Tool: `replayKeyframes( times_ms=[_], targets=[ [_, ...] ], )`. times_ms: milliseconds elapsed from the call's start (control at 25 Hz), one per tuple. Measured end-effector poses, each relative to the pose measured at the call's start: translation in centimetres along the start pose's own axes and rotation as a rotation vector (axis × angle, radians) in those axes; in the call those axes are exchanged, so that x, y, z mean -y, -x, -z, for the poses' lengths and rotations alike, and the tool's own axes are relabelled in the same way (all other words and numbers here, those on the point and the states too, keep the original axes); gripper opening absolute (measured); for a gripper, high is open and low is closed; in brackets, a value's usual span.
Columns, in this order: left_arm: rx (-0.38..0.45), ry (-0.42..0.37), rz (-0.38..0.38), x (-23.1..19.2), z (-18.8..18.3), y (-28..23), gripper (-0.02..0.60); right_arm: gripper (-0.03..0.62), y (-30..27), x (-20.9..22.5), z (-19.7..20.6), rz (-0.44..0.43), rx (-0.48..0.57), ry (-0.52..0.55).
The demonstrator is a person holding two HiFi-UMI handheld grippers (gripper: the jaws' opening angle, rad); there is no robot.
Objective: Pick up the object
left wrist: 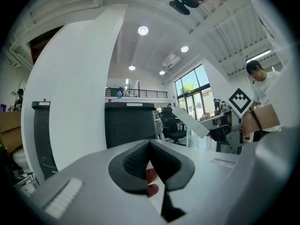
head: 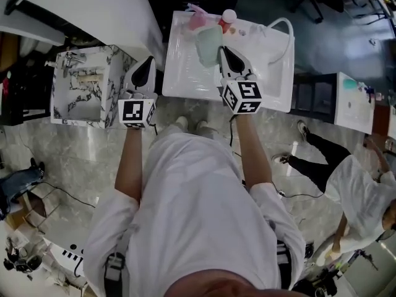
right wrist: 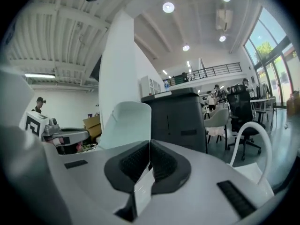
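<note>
The object is a pale green, thin-walled piece (head: 209,45) over the white table (head: 185,73). In the right gripper view it (right wrist: 125,123) rises just behind the jaws, and its right edge runs straight down into the seam between them. My right gripper (head: 224,51) (right wrist: 150,146) is shut on that edge. My left gripper (head: 147,64) (left wrist: 149,146) is shut with nothing between its pads, held off the table's left edge beside a marble-patterned box (head: 65,85). In the left gripper view the green piece (left wrist: 190,121) shows as a slanted strip near the right gripper's marker cube (left wrist: 240,102).
A pink item (head: 198,21) and a bottle with a pale cap (head: 228,17) stand at the table's far edge. A white hose (head: 281,26) loops over the far right corner. Another person (head: 365,197) crouches at the right. Cables lie on the floor.
</note>
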State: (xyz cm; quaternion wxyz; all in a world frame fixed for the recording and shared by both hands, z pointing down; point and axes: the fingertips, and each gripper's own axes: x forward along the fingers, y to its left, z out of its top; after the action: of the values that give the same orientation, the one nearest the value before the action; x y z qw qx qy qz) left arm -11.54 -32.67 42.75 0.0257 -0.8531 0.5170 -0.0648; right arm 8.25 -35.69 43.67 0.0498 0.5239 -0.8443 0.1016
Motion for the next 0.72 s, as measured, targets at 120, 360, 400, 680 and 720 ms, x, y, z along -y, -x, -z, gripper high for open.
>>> replayKeyframes(
  times_ms=[120, 360, 400, 680, 720],
  targets=[
    [0.02, 0.004, 0.022, 0.5, -1.4, -0.6, 0.0, 0.009, 1.7, -0.2, -2.7, 0.004, 0.066, 0.037],
    [0.066, 0.006, 0.053, 1.0, -4.4, -1.1, 0.0, 0.009, 5.0, -0.3, -6.7, 0.011, 0.159, 0.08],
    [0.068, 0.009, 0.056, 0.9, -4.7, -1.0, 0.0, 0.009, 5.5, -0.2, -7.1, 0.016, 0.169, 0.088],
    [0.049, 0.011, 0.069, 0.8, -5.2, -0.9, 0.0, 0.008, 7.9, 0.4, -8.7, 0.044, 0.219, 0.124],
    [0.047, 0.012, 0.071, 0.8, -5.2, -1.0, 0.0, 0.008, 8.1, 0.4, -8.8, 0.047, 0.224, 0.124]
  ],
)
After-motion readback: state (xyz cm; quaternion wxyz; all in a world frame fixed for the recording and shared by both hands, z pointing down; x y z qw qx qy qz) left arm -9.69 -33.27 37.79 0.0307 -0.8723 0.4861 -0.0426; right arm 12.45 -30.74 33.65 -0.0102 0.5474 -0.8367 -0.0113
